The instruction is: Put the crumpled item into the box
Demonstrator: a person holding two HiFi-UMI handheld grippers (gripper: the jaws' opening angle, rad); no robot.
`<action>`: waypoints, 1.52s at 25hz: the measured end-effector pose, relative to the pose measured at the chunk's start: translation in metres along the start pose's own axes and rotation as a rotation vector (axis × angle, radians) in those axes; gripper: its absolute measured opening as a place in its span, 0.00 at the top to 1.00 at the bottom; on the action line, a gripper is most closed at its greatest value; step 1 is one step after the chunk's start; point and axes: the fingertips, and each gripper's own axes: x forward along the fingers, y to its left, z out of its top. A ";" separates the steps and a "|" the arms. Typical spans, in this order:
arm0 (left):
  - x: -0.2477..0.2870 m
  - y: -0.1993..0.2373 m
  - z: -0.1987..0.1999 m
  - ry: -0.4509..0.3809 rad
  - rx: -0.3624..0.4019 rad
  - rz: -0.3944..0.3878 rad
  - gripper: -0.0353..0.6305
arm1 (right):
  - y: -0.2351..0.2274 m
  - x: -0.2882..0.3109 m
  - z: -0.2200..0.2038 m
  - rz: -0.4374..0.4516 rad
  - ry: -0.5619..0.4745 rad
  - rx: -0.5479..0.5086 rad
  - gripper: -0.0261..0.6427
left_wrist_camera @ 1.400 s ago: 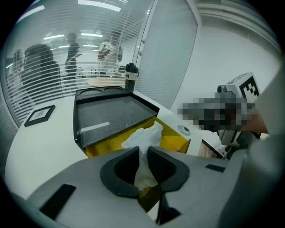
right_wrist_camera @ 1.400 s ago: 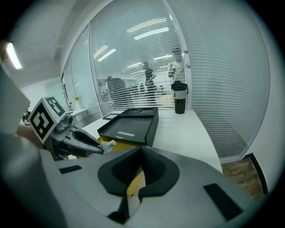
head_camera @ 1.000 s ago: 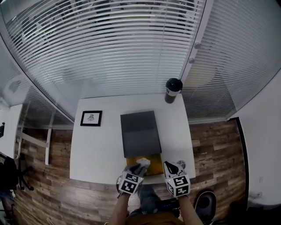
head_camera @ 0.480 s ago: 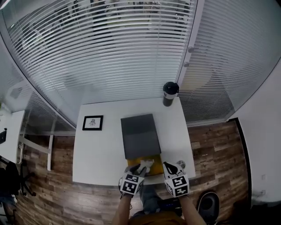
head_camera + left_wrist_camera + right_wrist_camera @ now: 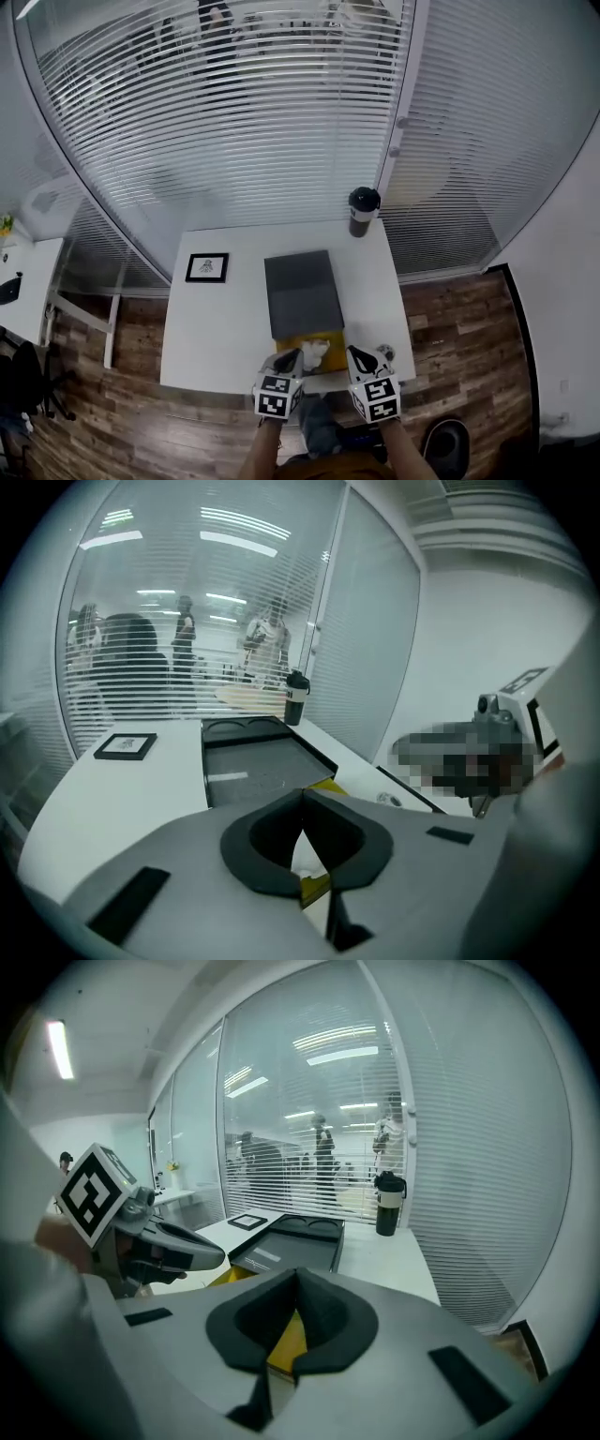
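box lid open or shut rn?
Open. The dark lid lies back flat behind the yellow box, whose inside shows, with the crumpled item over it.

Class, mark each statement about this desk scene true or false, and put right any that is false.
1. The black tumbler stands at the far edge of the white table, by the blinds. True.
2. The framed picture lies to the right of the dark grey lid. False: it lies to the lid's left.
3. In the head view the white crumpled item shows within the outline of the yellow box, at the table's near edge. True.
4. The right gripper has its fingers spread wide. False: the fingers meet at their tips.
5. The crumpled item rests on the dark grey lid. False: the lid's surface is bare.
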 end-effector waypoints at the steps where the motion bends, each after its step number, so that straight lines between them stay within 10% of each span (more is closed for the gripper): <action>1: -0.004 -0.001 0.003 -0.017 -0.003 -0.001 0.91 | 0.001 -0.002 0.004 -0.008 -0.024 0.009 0.94; 19: -0.085 -0.013 0.058 -0.290 0.007 0.016 0.91 | 0.042 -0.050 0.057 0.024 -0.189 -0.113 0.94; 38: -0.115 -0.023 0.065 -0.356 0.068 0.048 0.91 | 0.042 -0.075 0.063 -0.033 -0.221 -0.106 0.94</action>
